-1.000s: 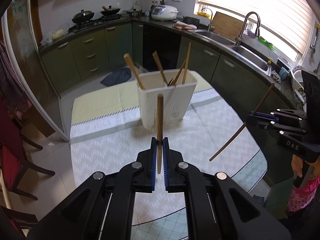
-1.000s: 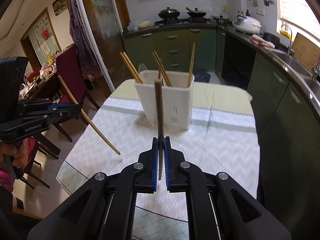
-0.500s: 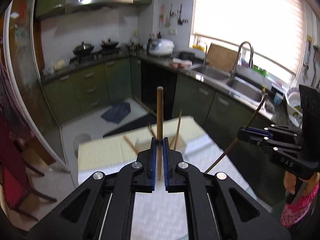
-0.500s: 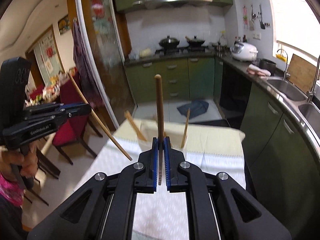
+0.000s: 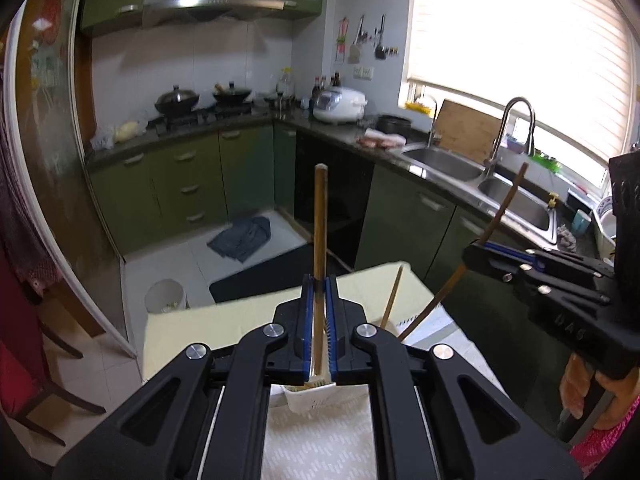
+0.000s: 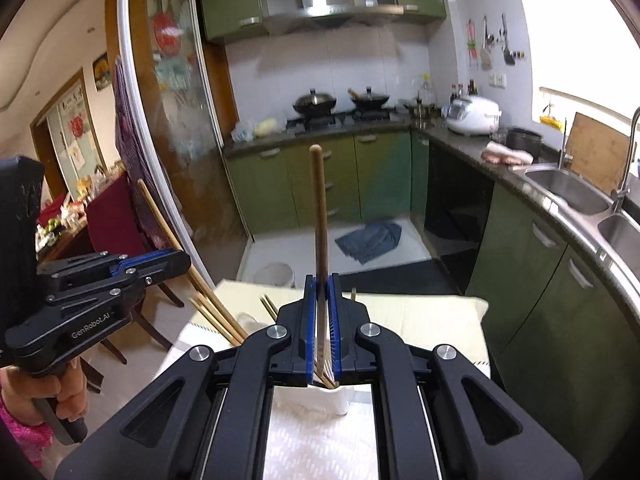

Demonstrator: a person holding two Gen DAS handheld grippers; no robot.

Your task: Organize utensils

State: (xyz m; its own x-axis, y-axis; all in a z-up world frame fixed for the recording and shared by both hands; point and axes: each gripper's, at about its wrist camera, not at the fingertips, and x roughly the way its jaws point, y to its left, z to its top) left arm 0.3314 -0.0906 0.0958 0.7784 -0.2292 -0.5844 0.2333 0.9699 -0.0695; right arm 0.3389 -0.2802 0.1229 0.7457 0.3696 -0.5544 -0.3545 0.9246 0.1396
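In the left view, our left gripper (image 5: 319,292) clamps a chopstick (image 5: 320,220) upright at centre; the white holder (image 5: 310,396) sits directly below. In the right view, our right gripper (image 6: 321,292) pinches another chopstick (image 6: 320,216) upright, over the holder (image 6: 332,400) at lower centre.
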